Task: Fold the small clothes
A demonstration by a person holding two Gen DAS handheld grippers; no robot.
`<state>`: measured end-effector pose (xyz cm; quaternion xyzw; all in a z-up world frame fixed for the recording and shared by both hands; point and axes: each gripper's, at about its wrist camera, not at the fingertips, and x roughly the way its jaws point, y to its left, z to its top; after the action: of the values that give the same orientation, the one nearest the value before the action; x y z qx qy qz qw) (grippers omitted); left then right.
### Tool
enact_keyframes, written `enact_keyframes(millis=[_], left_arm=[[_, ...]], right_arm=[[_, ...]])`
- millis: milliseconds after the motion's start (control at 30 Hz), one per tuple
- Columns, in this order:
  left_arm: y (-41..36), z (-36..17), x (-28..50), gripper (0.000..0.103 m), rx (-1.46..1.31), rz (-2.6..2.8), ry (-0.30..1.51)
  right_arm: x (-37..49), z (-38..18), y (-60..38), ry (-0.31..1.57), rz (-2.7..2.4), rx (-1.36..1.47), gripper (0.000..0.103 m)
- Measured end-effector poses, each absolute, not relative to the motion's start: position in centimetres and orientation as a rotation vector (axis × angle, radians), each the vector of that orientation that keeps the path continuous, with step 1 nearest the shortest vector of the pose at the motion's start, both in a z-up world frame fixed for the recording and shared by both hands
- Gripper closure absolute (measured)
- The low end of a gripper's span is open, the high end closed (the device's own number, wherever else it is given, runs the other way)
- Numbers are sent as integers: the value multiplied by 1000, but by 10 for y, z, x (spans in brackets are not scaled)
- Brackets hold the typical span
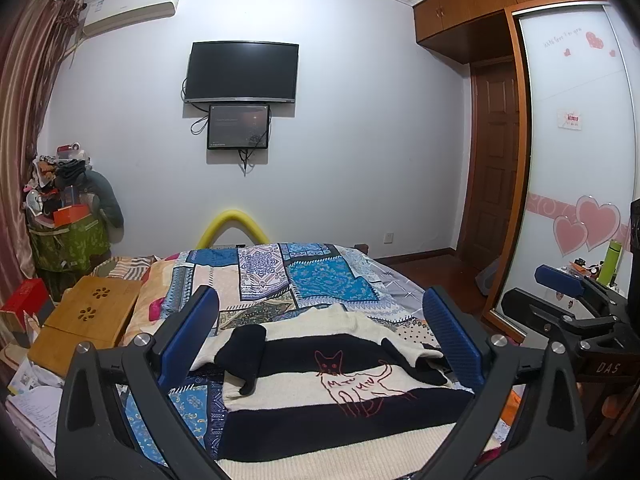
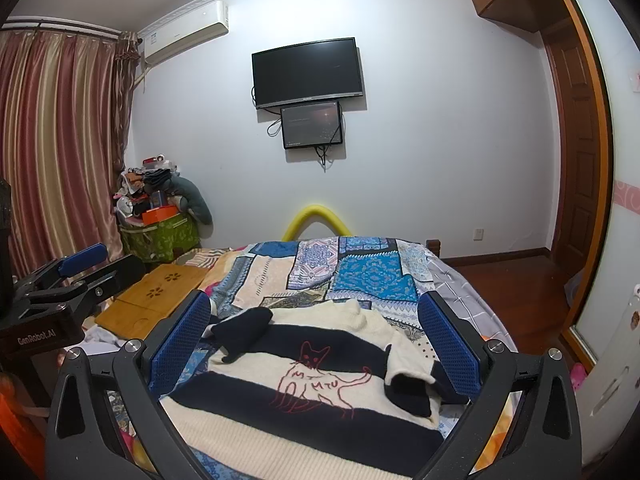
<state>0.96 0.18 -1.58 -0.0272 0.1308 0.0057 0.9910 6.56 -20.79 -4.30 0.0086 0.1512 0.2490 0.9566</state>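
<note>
A small striped sweater (image 1: 344, 376) is laid flat on the bed (image 1: 312, 276), on top of a blue patchwork blanket (image 2: 360, 276). The sweater is striped in black and cream, and a red cat (image 2: 316, 380) is drawn on its front. Both sleeves are folded in over the body: one black cuff (image 1: 244, 356) is seen lying on the left part and the other (image 2: 408, 392) on the right part.

The left tongs (image 1: 320, 340) are held just above the sweater with the blue pads (image 1: 192, 328) spread wide apart, and nothing is pinched. The right tongs (image 2: 316, 340) are held the same way, spread wide over the sweater, with nothing between the pads (image 2: 444, 348). The two tongs are held side by side.

A wooden lap table (image 1: 88, 316) is seen on the bed to the left. A dark TV (image 1: 242, 72) is hung on the white wall behind.
</note>
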Motion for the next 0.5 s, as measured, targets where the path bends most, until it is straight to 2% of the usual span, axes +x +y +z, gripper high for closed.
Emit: enact_keyframes(millis=[500], left_arm=[[4,-14,9,0,-56,17,256]], right_arm=[[67,-44,-207,311,507,16,0]])
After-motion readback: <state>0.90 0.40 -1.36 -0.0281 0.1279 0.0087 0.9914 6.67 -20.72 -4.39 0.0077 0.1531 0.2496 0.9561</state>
